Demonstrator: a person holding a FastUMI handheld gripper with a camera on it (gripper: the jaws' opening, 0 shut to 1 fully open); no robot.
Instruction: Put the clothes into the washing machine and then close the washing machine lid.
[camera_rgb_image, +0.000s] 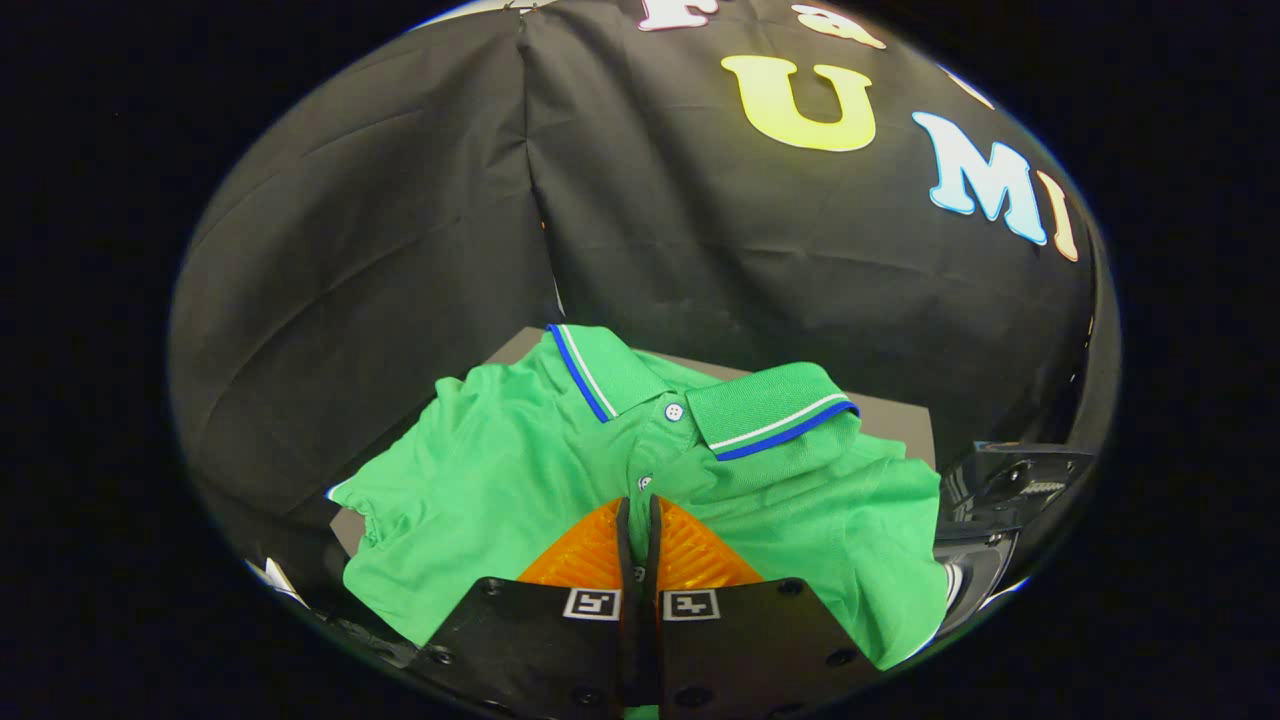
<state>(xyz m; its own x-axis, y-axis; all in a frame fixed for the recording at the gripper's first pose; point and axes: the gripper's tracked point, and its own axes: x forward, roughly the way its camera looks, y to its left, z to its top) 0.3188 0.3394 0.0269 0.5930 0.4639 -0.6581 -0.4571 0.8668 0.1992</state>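
I see my gripper (638, 505) pinched together on the front placket of the green polo shirt (520, 480) (collar at the far side), which hangs bunched just ahead of the fingers.

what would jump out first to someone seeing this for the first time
The bright green polo shirt grabs the eye: it lies spread over a grey surface just ahead of the tongs, its blue-and-white trimmed collar on the far side. The tongs' fingers are pressed nearly together over the shirt's button placket, apparently pinching the fabric there. To the shirt's right sits part of a dark machine.
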